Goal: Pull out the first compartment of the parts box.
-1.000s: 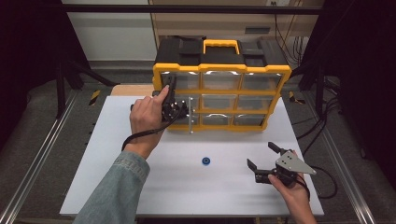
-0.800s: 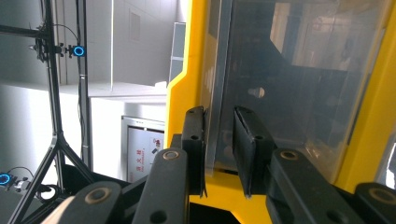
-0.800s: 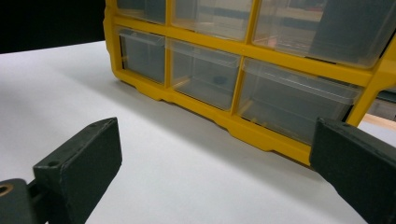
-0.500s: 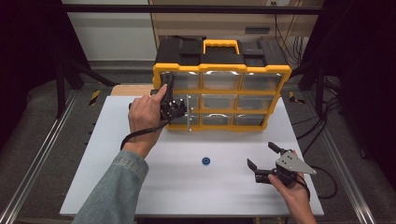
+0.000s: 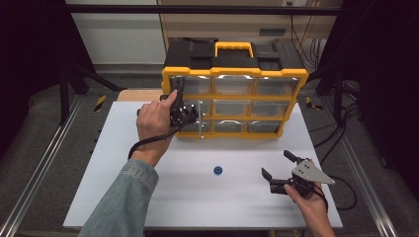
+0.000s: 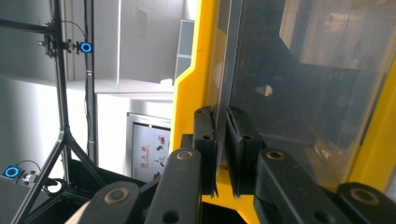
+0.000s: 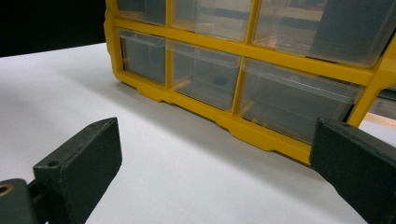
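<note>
Drawer cabinet (image 5: 232, 98), yellow frame with clear drawers, is stood upright at the far edge of the white table (image 5: 148, 197), black top and yellow handle up. The middle-row left drawer (image 5: 190, 111) is the one being worked on; in the left gripper view its thin clear front lip (image 6: 223, 116) is seen edge-on between the pads. Left gripper (image 5: 184, 112) is pressed against the cabinet's left column; its jaws have just been closing and are now clamped on that lip, pads nearly together. Left hand (image 5: 154, 121) is wrapped around the gripper body, with a denim sleeve (image 5: 123, 202) trailing toward the table's near edge. A small blue disc (image 5: 218, 170) lies on the table in front of the cabinet, well apart from it. Right gripper (image 5: 279, 170) is held low near the table's near right corner, right of the disc, jaws spread wide with nothing between them, pointed at the cabinet's bottom row.
</note>
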The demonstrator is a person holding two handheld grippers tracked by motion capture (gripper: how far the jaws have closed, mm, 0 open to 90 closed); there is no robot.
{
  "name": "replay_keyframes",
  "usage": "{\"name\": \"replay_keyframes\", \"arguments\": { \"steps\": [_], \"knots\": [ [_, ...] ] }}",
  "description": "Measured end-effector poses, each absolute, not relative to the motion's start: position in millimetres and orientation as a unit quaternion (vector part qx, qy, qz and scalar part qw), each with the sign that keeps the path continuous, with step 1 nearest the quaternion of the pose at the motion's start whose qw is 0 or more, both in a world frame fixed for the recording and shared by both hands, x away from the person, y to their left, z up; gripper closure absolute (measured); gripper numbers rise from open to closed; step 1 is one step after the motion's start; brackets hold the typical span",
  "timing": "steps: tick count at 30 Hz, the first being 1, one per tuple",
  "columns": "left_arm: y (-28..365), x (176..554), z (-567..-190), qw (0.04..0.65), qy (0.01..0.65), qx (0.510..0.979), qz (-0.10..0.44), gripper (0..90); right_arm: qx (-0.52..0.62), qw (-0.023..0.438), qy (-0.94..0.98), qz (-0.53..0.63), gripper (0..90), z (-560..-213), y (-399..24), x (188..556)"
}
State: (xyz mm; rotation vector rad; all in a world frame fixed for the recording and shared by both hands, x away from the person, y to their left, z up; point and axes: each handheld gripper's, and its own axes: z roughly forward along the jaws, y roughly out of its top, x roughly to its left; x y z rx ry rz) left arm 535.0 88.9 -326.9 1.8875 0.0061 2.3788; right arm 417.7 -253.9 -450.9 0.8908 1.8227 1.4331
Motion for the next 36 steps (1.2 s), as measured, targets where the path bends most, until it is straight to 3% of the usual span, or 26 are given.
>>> {"name": "replay_keyframes", "arguments": {
  "steps": [36],
  "knots": [
    [89.4, 513.2, -328.9, 0.06, -0.003, 0.613, 0.788, 82.7, 0.343, 0.323, 0.694, 0.544, 2.9, -451.4, -253.6, 418.0]
  ]
}}
